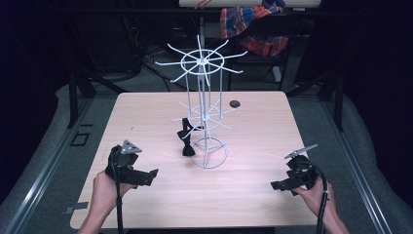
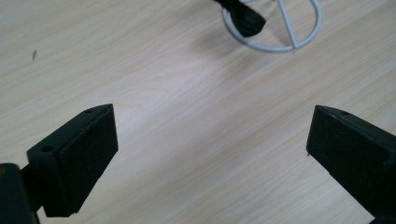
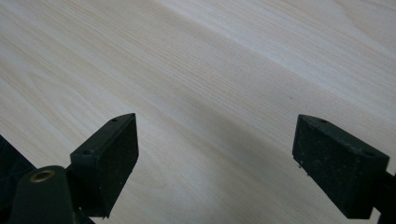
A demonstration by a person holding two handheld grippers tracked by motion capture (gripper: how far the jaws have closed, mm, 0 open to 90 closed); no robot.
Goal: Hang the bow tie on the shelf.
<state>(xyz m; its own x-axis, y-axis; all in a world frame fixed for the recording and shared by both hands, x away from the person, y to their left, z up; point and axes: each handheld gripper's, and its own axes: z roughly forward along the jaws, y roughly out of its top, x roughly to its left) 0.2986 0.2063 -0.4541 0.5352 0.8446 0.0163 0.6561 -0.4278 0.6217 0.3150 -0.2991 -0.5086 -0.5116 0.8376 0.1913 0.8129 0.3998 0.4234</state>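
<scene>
A white wire display stand (image 1: 203,109) rises from the middle of the wooden table (image 1: 146,109), with two tiers of spokes and a ring base (image 2: 279,46). A black bow-shaped item (image 1: 186,139) hangs from a lower spoke on the stand's left side, its lower end (image 2: 245,18) beside the ring base. At the front left, my left gripper (image 1: 150,176) points right toward the stand. In the left gripper view the left gripper (image 2: 210,140) is open over bare wood. At the front right, my right gripper (image 1: 275,185) points left, and the right gripper (image 3: 215,154) is open with nothing between its pads.
A small dark round spot (image 1: 235,103) lies on the table behind the stand. A plaid cloth (image 1: 253,22) hangs over furniture beyond the far edge. Metal rails run along the floor on both sides of the table.
</scene>
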